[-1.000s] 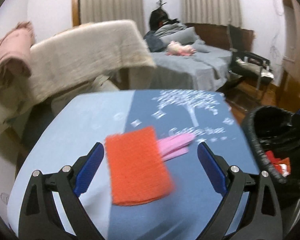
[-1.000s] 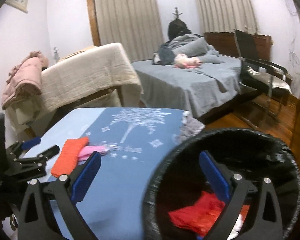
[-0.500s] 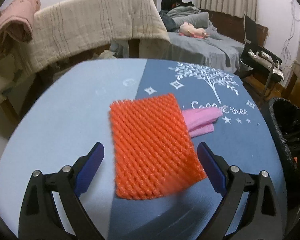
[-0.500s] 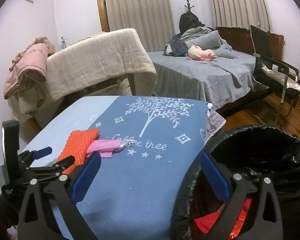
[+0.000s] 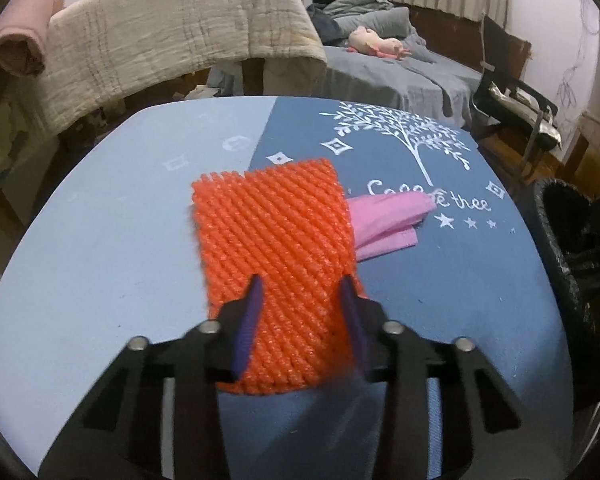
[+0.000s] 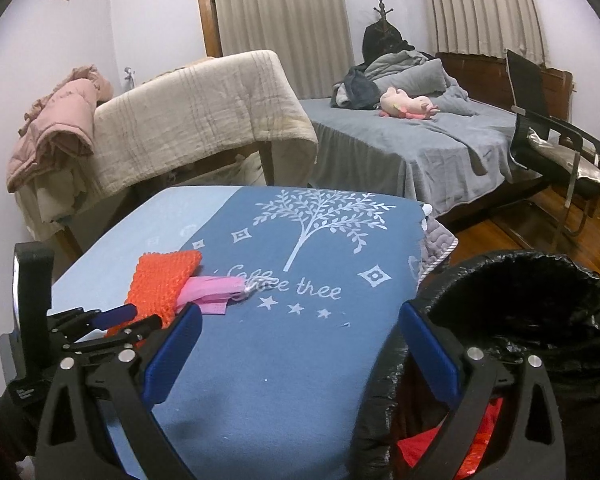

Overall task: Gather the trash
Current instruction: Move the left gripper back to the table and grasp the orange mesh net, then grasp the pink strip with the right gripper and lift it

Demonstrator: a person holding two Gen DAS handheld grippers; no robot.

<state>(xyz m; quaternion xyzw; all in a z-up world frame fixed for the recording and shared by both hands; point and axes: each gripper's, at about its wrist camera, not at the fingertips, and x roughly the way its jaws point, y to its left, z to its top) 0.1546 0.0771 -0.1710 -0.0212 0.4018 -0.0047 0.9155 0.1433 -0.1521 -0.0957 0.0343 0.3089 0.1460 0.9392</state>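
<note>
An orange foam net [image 5: 276,240] lies on the blue table cloth [image 5: 112,240]. My left gripper [image 5: 302,292] has closed on the net's near end, its blue pads pressed against both sides. A pink wrapper [image 5: 388,218] lies against the net's right edge. In the right wrist view the net [image 6: 162,280], the wrapper [image 6: 210,290] and the left gripper [image 6: 126,320] sit at the left. My right gripper [image 6: 300,344] is open and empty, over the table's right edge beside the black-lined trash bin [image 6: 540,304], which holds red trash [image 6: 440,440].
The bin also shows at the right edge of the left wrist view [image 5: 580,260]. Beyond the table stand a blanket-draped rack [image 6: 196,120], a grey bed [image 6: 420,148] with a pink plush toy [image 6: 408,106], and a black chair [image 6: 548,136].
My left gripper has moved forward over the orange net and its jaws have closed from wide open onto the net's near end. My right gripper has shifted left, away from over the bin.
</note>
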